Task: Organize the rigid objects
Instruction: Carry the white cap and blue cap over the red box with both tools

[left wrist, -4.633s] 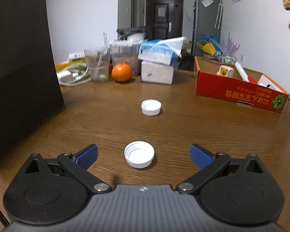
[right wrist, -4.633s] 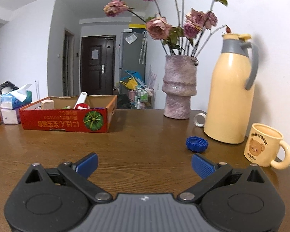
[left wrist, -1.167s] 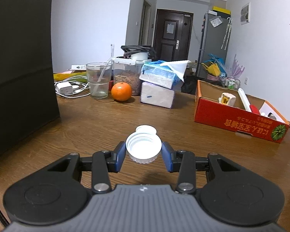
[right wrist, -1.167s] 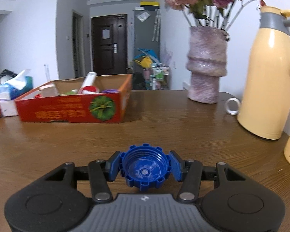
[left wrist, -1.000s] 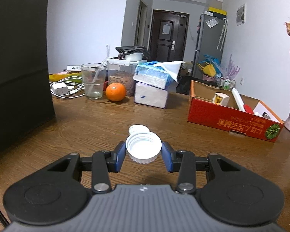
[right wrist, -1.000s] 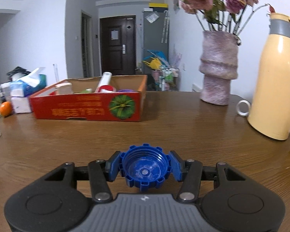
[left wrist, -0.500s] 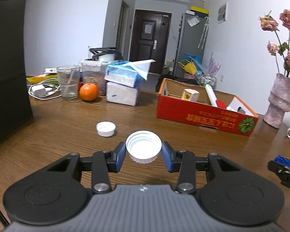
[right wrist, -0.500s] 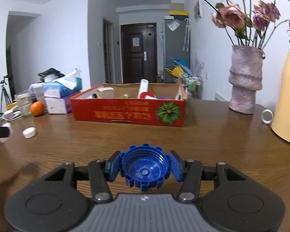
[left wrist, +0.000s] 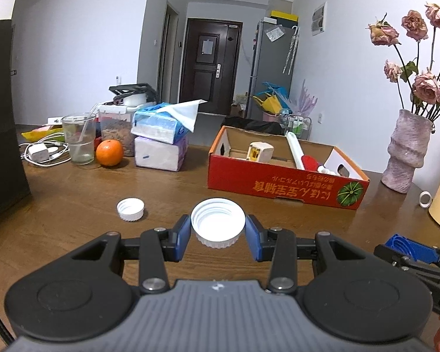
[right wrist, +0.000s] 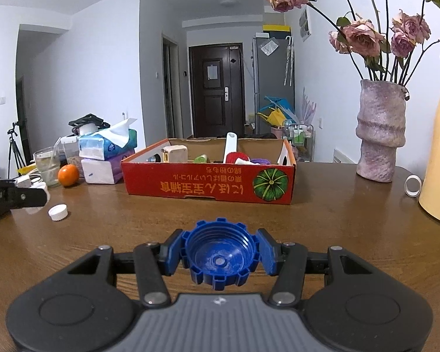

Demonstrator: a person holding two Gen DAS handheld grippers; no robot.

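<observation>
My left gripper (left wrist: 217,233) is shut on a white bottle cap (left wrist: 218,222), held open side up above the wooden table (left wrist: 73,199). A second white cap (left wrist: 130,209) lies on the table to its front left; it also shows in the right wrist view (right wrist: 58,212). My right gripper (right wrist: 219,256) is shut on a blue ridged cap (right wrist: 219,256); the cap's edge shows in the left wrist view (left wrist: 402,246). A red cardboard box (left wrist: 284,184) with several items in it stands ahead of both grippers, also in the right wrist view (right wrist: 208,186).
Tissue packs (left wrist: 161,146), an orange (left wrist: 109,153), a glass (left wrist: 78,139) and cables stand at the back left. A vase of dried roses (right wrist: 378,135), a yellow jug (right wrist: 438,158) and a tape roll (right wrist: 412,186) stand at the right. A dark bag (left wrist: 3,123) stands far left.
Both grippers closed on their caps, lifted them and swung towards the red box, which now sits closer and more central. The second white cap has slid left in view.
</observation>
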